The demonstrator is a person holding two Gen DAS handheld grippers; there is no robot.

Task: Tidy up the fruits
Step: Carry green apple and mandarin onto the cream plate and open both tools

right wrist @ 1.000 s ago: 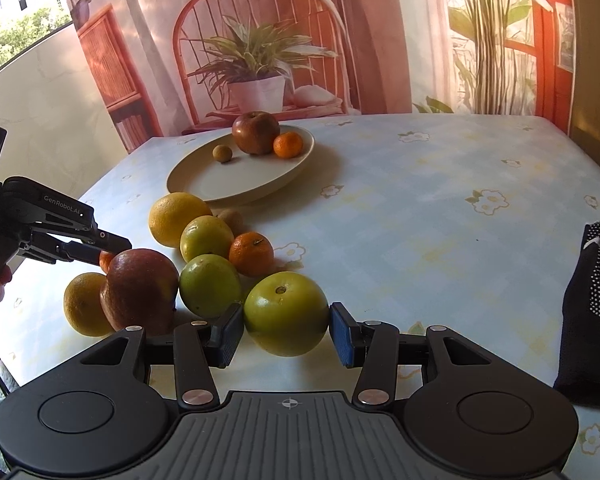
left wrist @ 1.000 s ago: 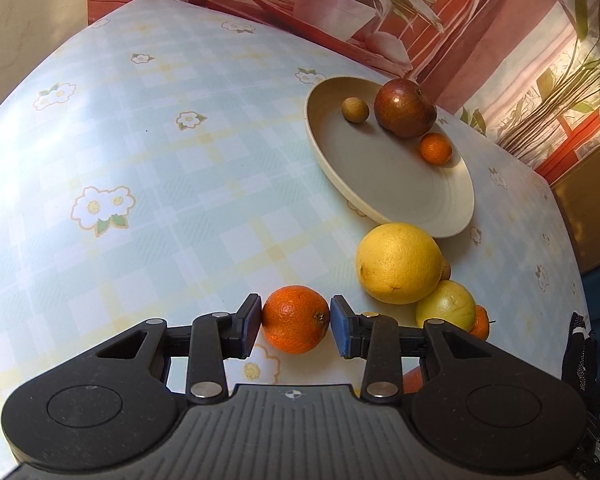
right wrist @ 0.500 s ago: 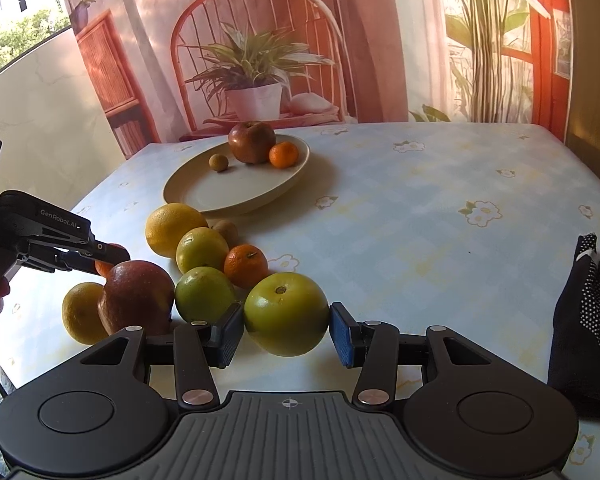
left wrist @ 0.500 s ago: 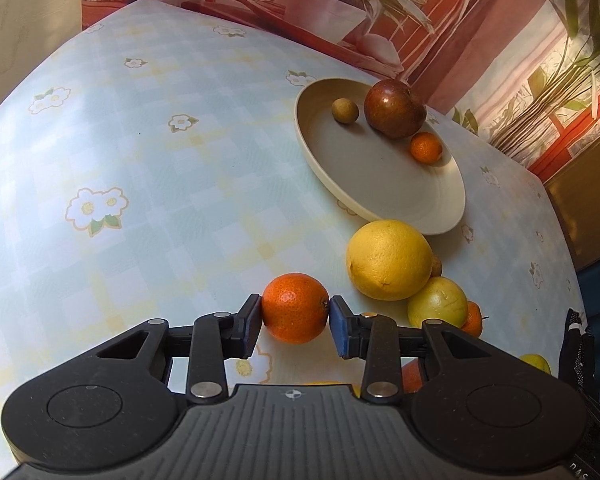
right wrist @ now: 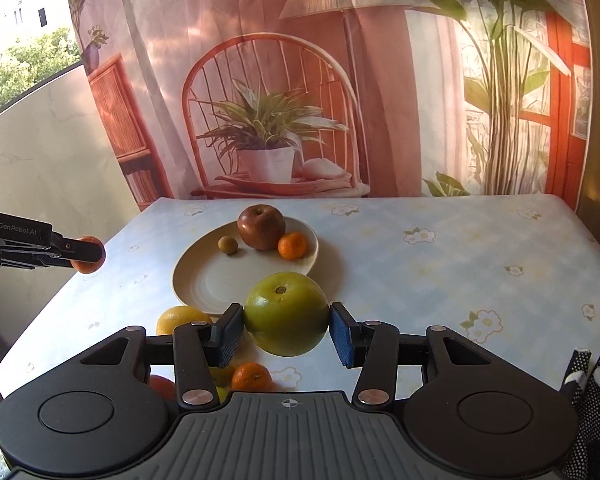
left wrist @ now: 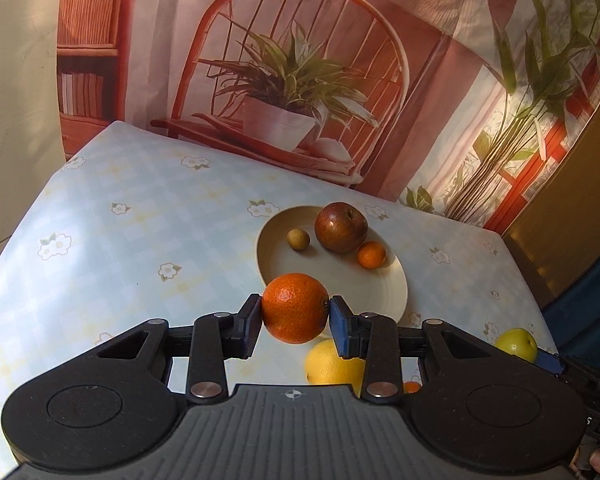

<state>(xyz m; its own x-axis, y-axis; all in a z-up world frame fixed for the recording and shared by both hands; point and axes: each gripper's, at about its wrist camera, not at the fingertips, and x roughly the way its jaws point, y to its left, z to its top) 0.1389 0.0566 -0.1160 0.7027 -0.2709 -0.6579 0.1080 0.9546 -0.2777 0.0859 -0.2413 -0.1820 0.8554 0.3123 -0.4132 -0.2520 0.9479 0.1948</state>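
Orange [left wrist: 295, 307] up off table, clamped across widest part by left gripper [left wrist: 294, 320], pads flat on both sides. Firm, round, pebbly rind, light enough; squeeze at equator, else rolls out. Green fruit [right wrist: 286, 313] gripped same way in right gripper [right wrist: 286, 334], smoother skin, heavier probably, slip risk bigger. Plate [right wrist: 204, 280] toward far edge of table [right wrist: 460, 272], already carrying red apple [right wrist: 261, 226], small mandarin [right wrist: 292, 245], tiny brownish fruit [right wrist: 227, 245], maybe longan, hard to tell. More citrus loose near front edge.
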